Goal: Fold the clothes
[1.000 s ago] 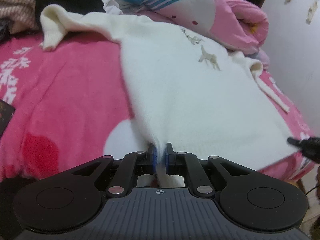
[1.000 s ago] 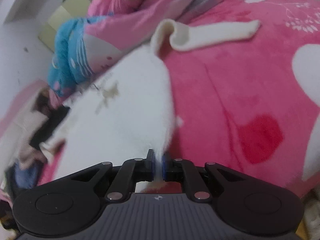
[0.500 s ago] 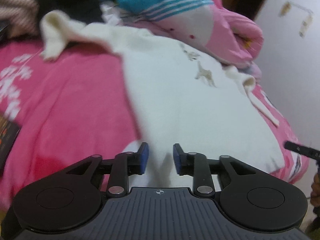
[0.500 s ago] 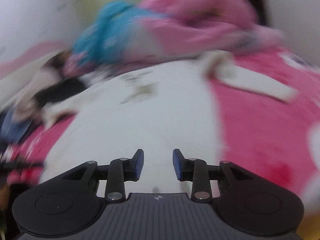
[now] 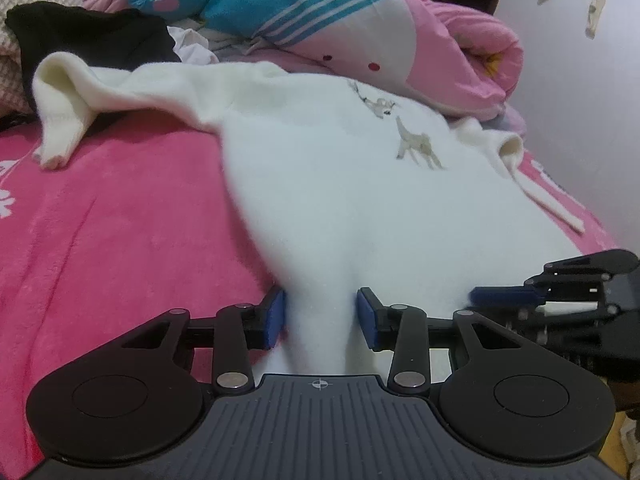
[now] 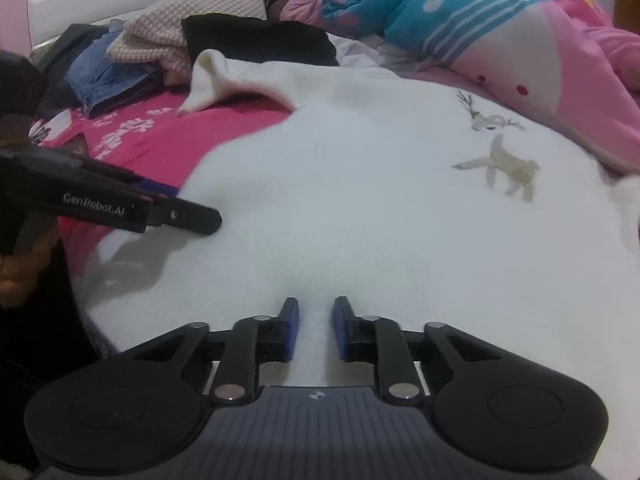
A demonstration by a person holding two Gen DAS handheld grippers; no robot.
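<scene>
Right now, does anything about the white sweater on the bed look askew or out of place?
Yes. The white fuzzy sweater with deer motifs lies flat on the pink fleece blanket, but its far sleeve is flung sideways and doubled over at the cuff, and a ridge of hem is bunched between the left gripper pads.

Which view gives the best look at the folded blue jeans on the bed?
The right wrist view. There the jeans lie in plain sight at the far left of the bed, beside the knitted pink sweater and behind the white sweater's sleeve. The left wrist view does not show them at all.
</scene>
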